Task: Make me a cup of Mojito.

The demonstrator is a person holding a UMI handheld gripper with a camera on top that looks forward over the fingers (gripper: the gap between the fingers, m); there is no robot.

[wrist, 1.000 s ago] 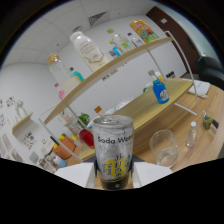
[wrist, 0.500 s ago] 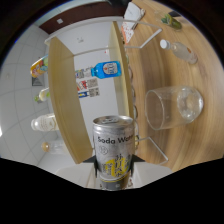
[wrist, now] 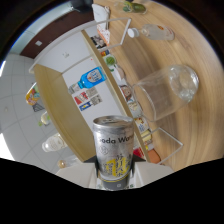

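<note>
Wooden surface (wrist: 200, 130) tilts beyond the gripper (wrist: 114, 167), which clamps a soda can (wrist: 114, 147) near the glass (wrist: 162, 92); over-tipping could spill soda outside.

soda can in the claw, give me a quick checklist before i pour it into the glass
1. Soda can held between both fingers of the claw: ok.
2. Can top opened: cannot tell, the tab area is unclear.
3. Glass within view beyond the can: ok.
4. Glass empty and ready for soda: looks clear, but cannot tell for certain.
5. Can mouth over the glass rim: not ok, the can sits short of the glass.
</note>
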